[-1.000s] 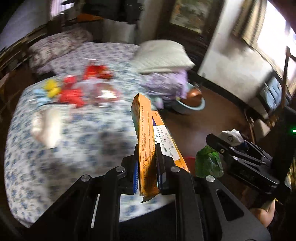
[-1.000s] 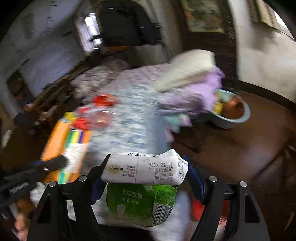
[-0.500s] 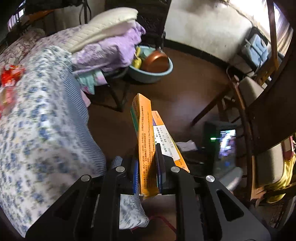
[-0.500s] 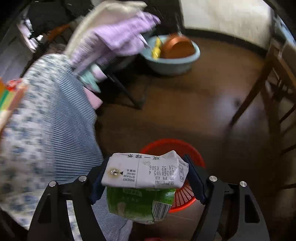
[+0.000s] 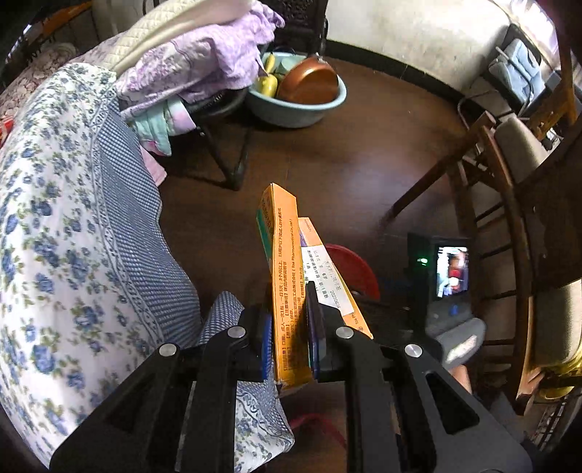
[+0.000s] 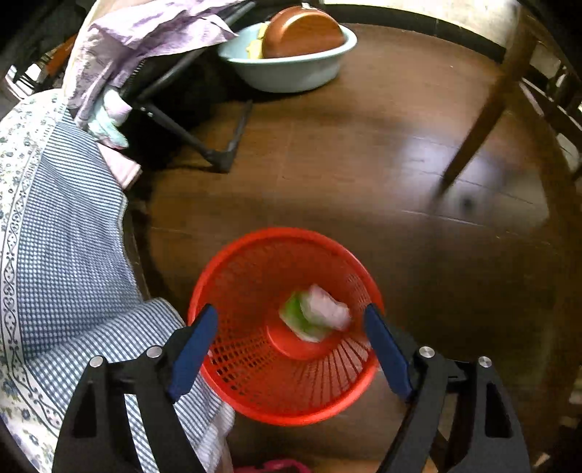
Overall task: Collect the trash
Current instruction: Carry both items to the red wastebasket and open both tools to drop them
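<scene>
Orange carton (image 5: pixel 287 291): pinched upright in left gripper (image 5: pixel 289 334), short of red basket (image 6: pixel 285 324); right gripper (image 6: pixel 291 349), fingers spread empty, directly above basket.

Orange box (image 5: pixel 287 291); red mesh basket (image 6: pixel 232 276); green-white carton (image 6: pixel 314 314); blue-floral white bedspread (image 5: pixel 54 218), blue gingham border; pale-blue basin (image 6: pixel 291 72); copper-brown pan (image 6: pixel 302 31); dark-brown floor (image 6: pixel 363 163).
</scene>
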Available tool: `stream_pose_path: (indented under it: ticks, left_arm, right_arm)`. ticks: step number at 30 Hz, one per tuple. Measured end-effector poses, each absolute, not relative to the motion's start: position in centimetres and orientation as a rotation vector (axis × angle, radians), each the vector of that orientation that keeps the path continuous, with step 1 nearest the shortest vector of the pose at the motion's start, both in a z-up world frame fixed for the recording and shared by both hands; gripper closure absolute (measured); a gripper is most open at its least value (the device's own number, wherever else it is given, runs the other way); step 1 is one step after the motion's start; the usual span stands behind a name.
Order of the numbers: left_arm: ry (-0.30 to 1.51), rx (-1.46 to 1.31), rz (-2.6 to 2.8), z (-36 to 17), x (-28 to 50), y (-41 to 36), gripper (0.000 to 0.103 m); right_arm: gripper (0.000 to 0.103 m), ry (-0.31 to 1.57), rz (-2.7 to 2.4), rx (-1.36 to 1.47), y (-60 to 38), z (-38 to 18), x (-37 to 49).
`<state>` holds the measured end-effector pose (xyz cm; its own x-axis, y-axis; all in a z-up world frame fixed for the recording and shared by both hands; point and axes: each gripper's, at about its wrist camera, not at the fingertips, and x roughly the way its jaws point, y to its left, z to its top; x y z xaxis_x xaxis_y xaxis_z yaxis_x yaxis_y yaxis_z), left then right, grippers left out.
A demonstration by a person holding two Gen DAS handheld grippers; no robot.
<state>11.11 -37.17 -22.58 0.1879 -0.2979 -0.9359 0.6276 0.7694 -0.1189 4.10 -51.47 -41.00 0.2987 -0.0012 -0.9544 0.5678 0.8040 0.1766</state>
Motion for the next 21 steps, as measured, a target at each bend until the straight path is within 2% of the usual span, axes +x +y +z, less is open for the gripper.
stream_pose_path:
  ticks: [6, 16, 17, 19, 21]
  left_arm:
    - [1.278, 0.35, -0.698, -25.0, 10.7, -39.1, 0.086]
    - [1.419, 0.433, -0.718, -30.8, 10.0, -42.9, 0.084]
    - [1.424, 0.436, -0.715, -30.8, 10.0, -43.1, 0.08]
    - [1.417, 0.435, -0.703, -30.8, 10.0, -43.2, 0.061]
    - [1.381, 0.431, -0.68, -30.3, 10.1, -43.1, 0.033]
  right_arm:
    - [0.021, 1.278, -0.395, 0.538, -52.1, -39.8, 0.3]
    - [0.021, 1.268, -0.396, 0.512, -53.1, -36.4, -4.0]
    - [0.021, 1.265, -0.393, 0.51, -53.2, -36.1, -4.3]
    - [0.021, 1.261, -0.384, 0.505, -53.2, -35.9, -4.6]
    - [0.021, 1.259, -0.383, 0.504, -53.3, -35.9, -4.5]
